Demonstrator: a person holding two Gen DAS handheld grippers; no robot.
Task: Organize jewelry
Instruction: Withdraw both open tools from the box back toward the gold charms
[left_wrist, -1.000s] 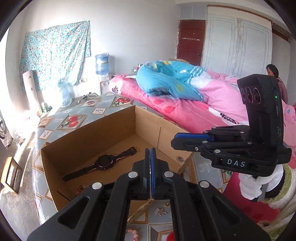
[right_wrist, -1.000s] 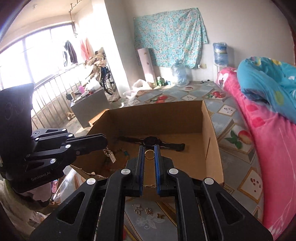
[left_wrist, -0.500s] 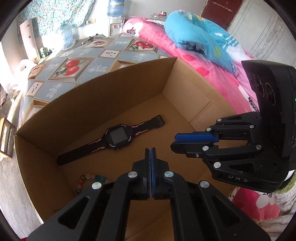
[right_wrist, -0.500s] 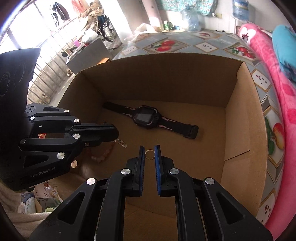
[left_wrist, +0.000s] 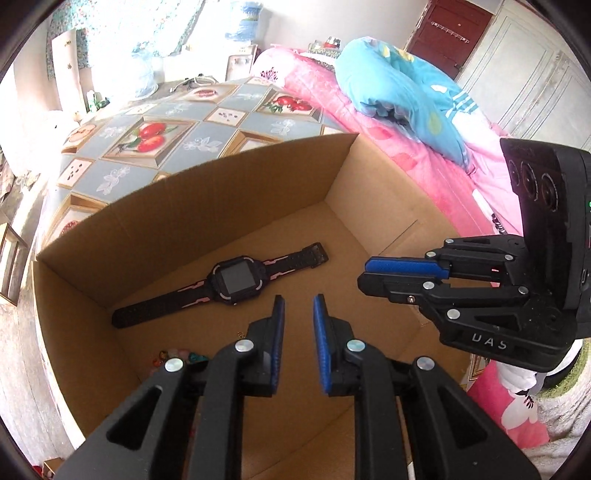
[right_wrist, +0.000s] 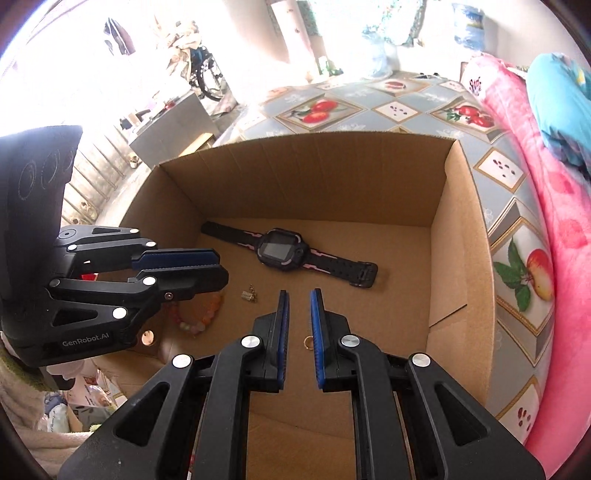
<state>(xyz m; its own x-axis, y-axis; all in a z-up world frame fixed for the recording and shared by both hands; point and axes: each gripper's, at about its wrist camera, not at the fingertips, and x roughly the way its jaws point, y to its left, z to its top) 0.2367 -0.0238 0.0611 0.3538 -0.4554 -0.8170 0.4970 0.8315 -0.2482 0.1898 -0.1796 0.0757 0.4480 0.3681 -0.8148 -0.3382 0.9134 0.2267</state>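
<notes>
An open cardboard box (left_wrist: 221, 206) (right_wrist: 314, 184) holds a black and pink watch (left_wrist: 236, 282) (right_wrist: 280, 251) and a beaded bracelet (right_wrist: 207, 314) (left_wrist: 177, 360). My left gripper (left_wrist: 297, 299) (right_wrist: 221, 267) hangs over the box floor, its jaws opening with nothing between them. A small gold charm (right_wrist: 249, 295) lies on the floor below its tips. My right gripper (right_wrist: 298, 293) (left_wrist: 364, 273) stands open beside it. A small gold ring (right_wrist: 308, 341) lies on the cardboard under the right gripper's fingers, free of the pads.
The box stands on a table with a fruit-patterned cloth (left_wrist: 155, 136) (right_wrist: 406, 107). A bed with a pink cover (left_wrist: 369, 110) (right_wrist: 554, 221) and a blue quilt (left_wrist: 399, 92) runs along the right. Clutter lies on the floor at the left (right_wrist: 74, 406).
Both grippers came down into the box. The left jaws parted and the charm dropped from them to the box floor. The ring left the right fingertips and lies on the cardboard.
</notes>
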